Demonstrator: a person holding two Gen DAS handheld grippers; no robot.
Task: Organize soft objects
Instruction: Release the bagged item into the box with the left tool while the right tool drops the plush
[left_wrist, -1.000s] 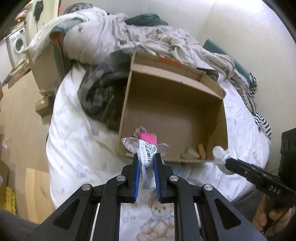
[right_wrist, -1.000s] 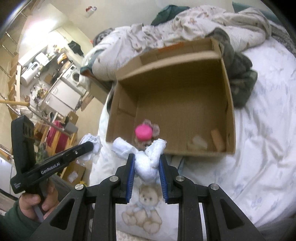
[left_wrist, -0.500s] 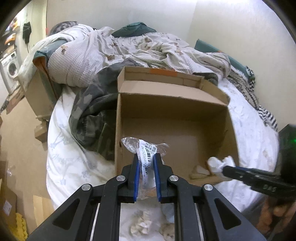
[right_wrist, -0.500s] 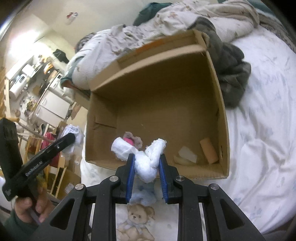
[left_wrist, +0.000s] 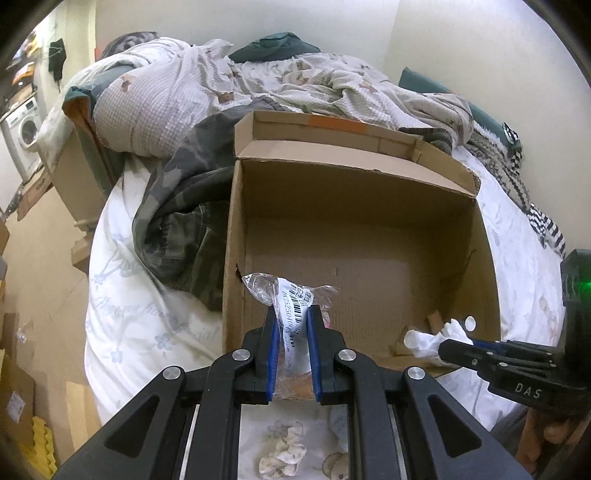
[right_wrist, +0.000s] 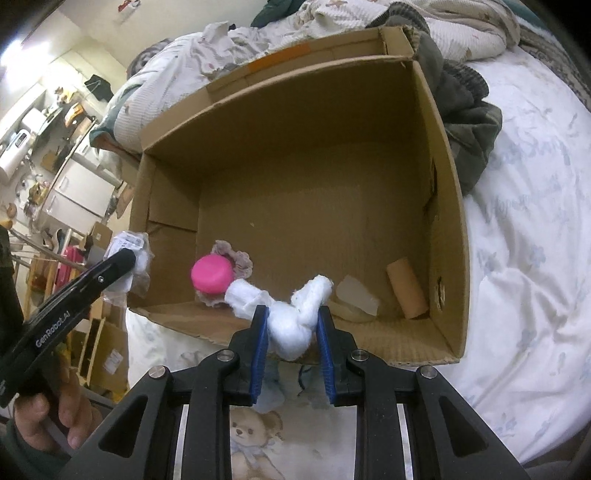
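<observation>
Two grippers, each with something soft pinched in it, hang over the near edge of an open cardboard box (right_wrist: 448, 192) that sits on a bed (right_wrist: 524, 236). Going from the left: a camouflage-patterned garment (left_wrist: 173, 214) is heaped against the box's left wall, outside it. The left gripper (left_wrist: 291, 325) has its jaws squeezed fully together on a clear plastic packet (left_wrist: 291, 299) with a barcode label, held just over the near left corner of the box. Inside, near that corner, lies a pink-capped item with a frilly grey edge (right_wrist: 218, 273); further right on the box floor are a pale scrap (right_wrist: 356, 295) and a short cardboard tube (right_wrist: 406, 291) close to the right wall. The right gripper (right_wrist: 291, 332) is closed part-way, its pads pressing into a white bundle of cloth (right_wrist: 288, 314) that bulges out between them, hanging just above the near wall. So the sorting looks partly done: a few pieces already rest in the box, while the packet and the white bundle are held but not yet released. On the teddy-bear-printed sheet in front of the box, a crumpled whitish piece (left_wrist: 284, 450) and a pale blue piece (right_wrist: 269, 387) remain outside and probably have to go in too, if they count among the soft things.
</observation>
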